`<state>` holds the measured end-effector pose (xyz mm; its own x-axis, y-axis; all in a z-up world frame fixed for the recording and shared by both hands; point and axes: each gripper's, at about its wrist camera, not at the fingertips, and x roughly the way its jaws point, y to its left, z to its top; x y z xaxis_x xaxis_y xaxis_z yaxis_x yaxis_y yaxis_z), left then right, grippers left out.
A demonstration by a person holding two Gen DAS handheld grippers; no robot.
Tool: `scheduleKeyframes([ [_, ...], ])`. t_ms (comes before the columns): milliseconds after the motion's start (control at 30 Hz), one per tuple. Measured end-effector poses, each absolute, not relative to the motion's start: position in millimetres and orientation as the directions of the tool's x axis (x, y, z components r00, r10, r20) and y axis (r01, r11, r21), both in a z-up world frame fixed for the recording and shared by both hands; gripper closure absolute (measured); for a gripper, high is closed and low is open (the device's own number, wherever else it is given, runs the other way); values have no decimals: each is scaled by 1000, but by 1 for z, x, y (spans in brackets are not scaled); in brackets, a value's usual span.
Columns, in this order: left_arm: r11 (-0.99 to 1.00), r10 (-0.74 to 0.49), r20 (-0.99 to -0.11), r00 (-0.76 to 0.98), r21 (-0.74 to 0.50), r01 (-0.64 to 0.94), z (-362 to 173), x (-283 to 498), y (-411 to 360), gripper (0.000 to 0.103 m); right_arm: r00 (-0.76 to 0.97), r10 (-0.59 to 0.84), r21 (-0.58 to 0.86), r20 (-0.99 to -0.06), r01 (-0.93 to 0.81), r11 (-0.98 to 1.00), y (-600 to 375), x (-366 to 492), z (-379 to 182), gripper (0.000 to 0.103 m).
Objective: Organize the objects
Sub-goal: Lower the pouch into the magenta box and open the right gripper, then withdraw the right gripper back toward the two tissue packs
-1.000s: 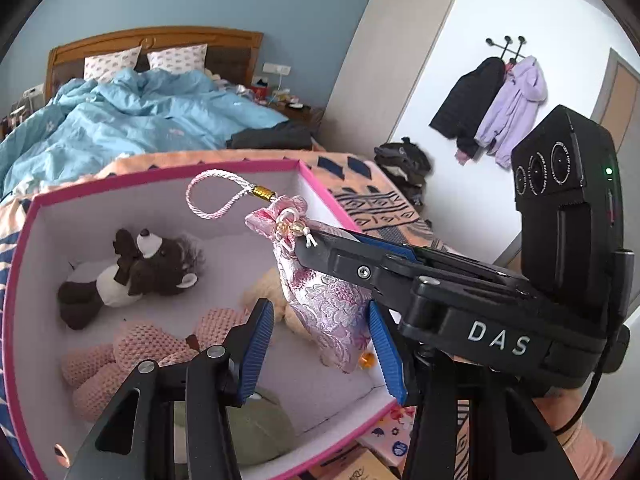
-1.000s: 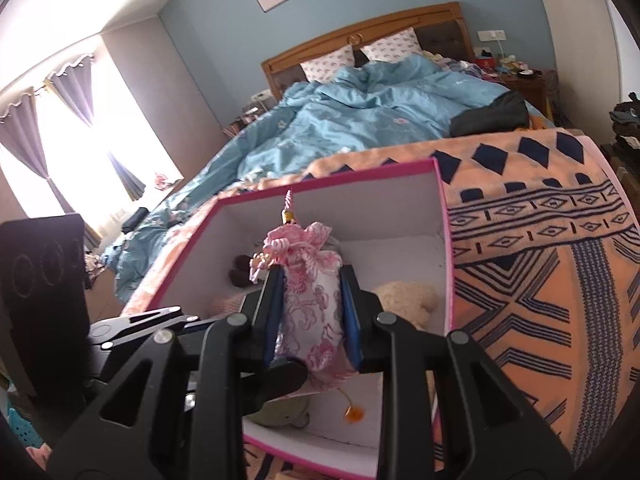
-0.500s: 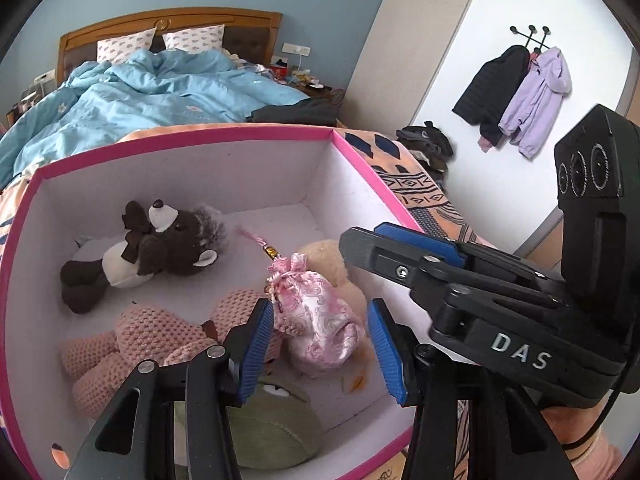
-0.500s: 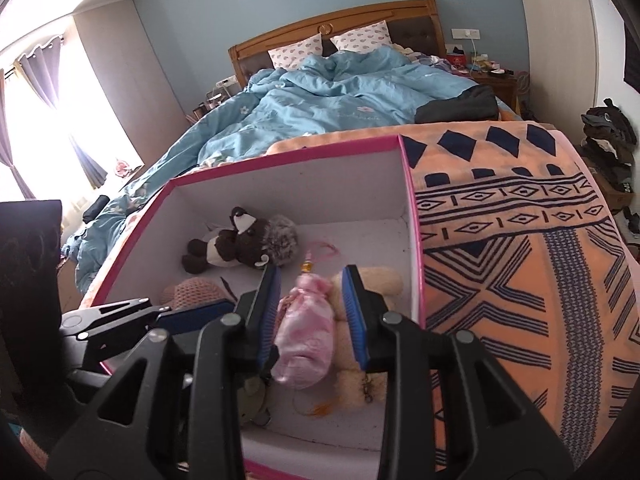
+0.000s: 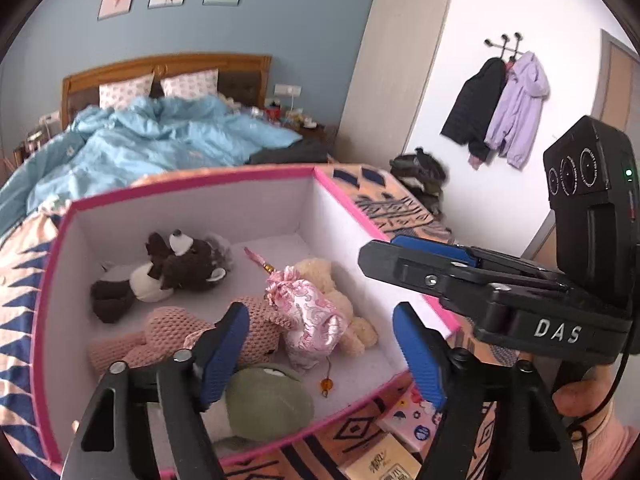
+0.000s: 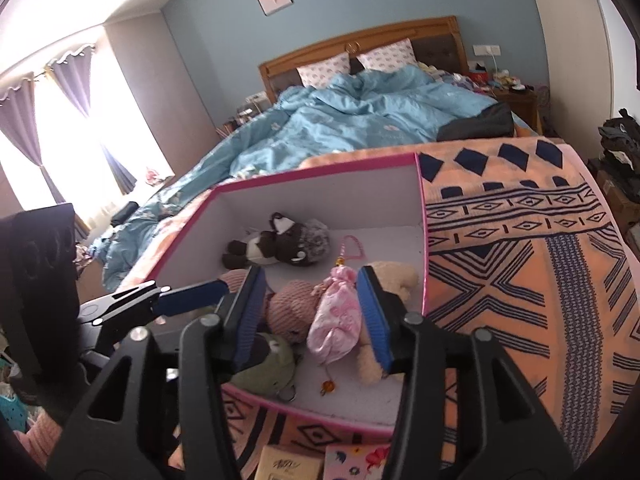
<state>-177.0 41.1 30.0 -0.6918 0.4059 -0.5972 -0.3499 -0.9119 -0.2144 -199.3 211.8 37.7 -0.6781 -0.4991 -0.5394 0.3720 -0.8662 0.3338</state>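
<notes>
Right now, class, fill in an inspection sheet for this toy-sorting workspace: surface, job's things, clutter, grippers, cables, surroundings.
Surface: patterned orange blanket under pink-rimmed box.
Job's things: pink satin pouch lying in the box on a cream plush; brown plush, pink knitted toy and green plush also inside.
Clutter: booklets at the box's near side.
Grippers: left gripper and right gripper, jaws just opened, nothing held.
Cables: black cable beside the right gripper's body.
Surroundings: bed with blue duvet, hanging jackets.
</notes>
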Motion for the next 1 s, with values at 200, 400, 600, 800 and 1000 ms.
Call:
scheduleKeyframes([
  [200,-911,406,-538,-739,-180,-370,42,-139,41,18,-679,-545,331,-492,433,-839,220,-164,50,46],
  [400,-909,411,-517,-751,-173,-379,42,-109,43,10,-669,-572,321,-475,473,-820,229,-129,50,44],
  [600,-899,431,-540,-723,-191,-394,25,-84,48,9,-625,-607,358,-490,491,-794,240,-97,25,40],
  [800,-896,439,-587,-680,-226,-382,-7,-70,49,9,-584,-595,388,-552,452,-803,248,-80,-13,40],
  [1000,-902,427,-636,-643,-252,-350,-34,-64,52,10,-543,-603,425,-585,428,-797,250,-72,-38,40],
])
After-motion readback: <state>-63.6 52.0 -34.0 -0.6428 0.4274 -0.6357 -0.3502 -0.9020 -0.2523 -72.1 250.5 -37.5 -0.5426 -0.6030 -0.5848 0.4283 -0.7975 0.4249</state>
